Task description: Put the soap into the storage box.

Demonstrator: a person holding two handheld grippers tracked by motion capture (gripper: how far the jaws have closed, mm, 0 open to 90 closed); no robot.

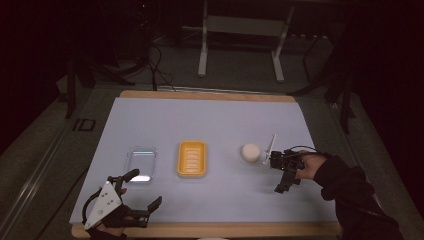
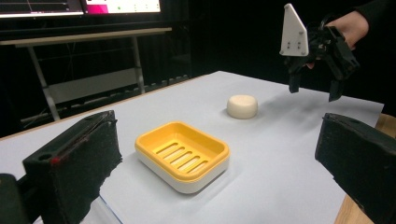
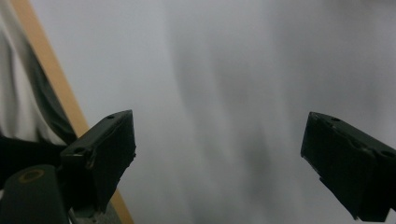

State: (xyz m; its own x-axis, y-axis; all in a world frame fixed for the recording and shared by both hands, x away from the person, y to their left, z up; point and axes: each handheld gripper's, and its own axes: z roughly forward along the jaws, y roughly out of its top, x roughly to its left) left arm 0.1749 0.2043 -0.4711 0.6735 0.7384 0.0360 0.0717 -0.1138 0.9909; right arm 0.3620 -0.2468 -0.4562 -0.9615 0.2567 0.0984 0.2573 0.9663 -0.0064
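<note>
At the near edge of the white table [image 1: 210, 120], the left gripper [image 1: 144, 192] is held with its jaws spread wide and nothing between them. Just beyond it, a clear lid [image 1: 141, 162] is seen beside a yellow soap dish [image 1: 192, 158]. Farther right, a round white soap bar [image 1: 250, 152] is set on the table, apart from the dish. Near the bar, the right gripper [image 1: 283, 172] is raised above the table, jaws parted and empty.
</note>
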